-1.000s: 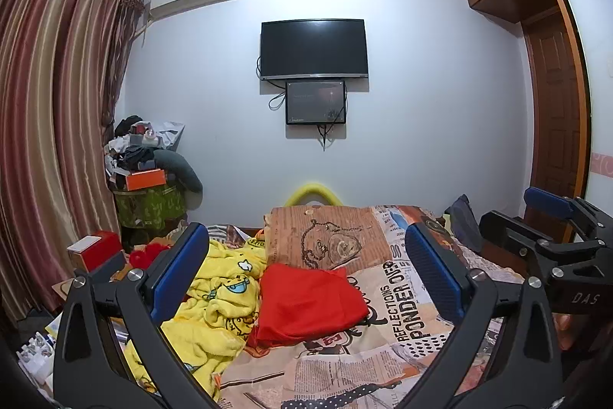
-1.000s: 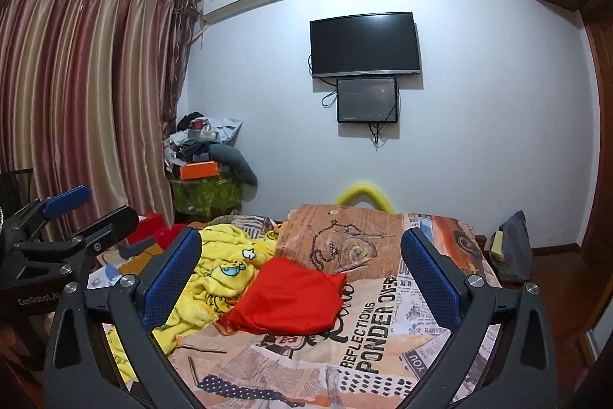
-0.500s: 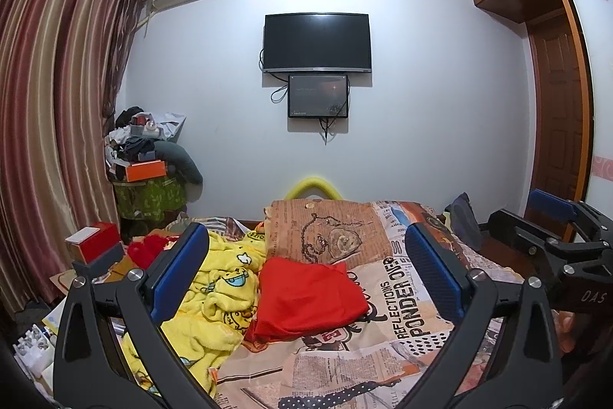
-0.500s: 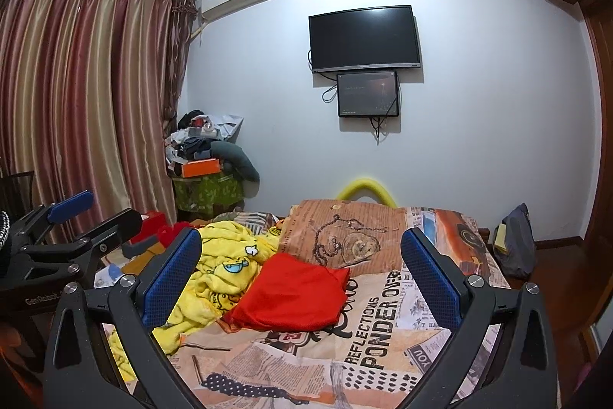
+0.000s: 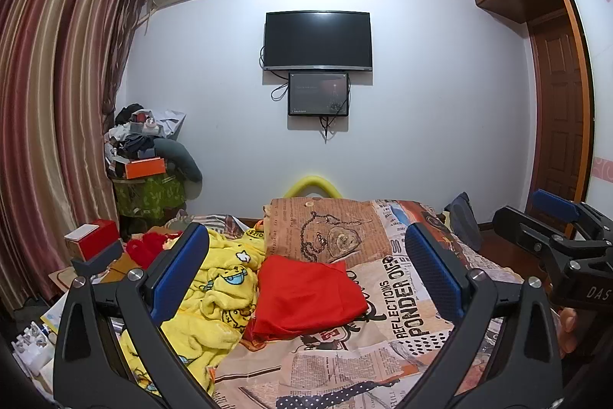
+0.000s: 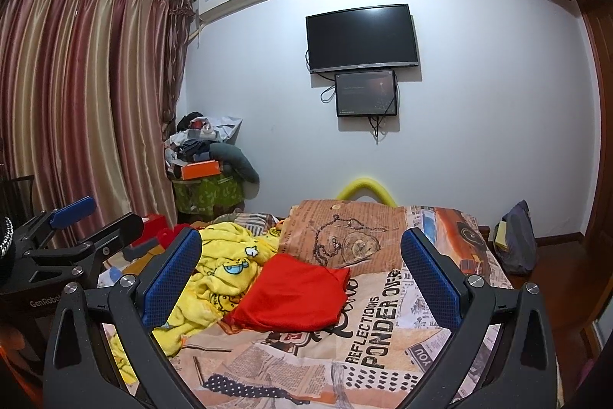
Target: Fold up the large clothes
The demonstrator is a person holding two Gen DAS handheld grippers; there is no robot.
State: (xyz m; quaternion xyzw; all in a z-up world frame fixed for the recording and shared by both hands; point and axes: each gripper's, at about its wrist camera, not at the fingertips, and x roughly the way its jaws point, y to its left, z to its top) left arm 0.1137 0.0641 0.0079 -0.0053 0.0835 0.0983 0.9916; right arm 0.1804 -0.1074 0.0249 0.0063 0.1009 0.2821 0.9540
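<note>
Between the wide-spread fingers (image 5: 180, 267) of the left gripper (image 5: 306, 267) the air is free straight ahead to the bed (image 5: 402, 298). At twelve o'clock a folded red garment (image 5: 306, 294) lies on the printed cover, with a brown pillow (image 5: 325, 232) behind it. At ten o'clock a rumpled yellow blanket (image 5: 218, 294) heaps up along the bed's edge, and beyond it boxes (image 5: 92, 244) and a loaded corner stand (image 5: 149, 186) crowd the curtain (image 5: 49, 125) side. At three o'clock the right gripper (image 6: 302, 267) hangs close by, narrowing that side. In the right wrist view the cover at five o'clock is bare and flat; a dark bag (image 6: 517, 240) stands at two o'clock off the bed.
</note>
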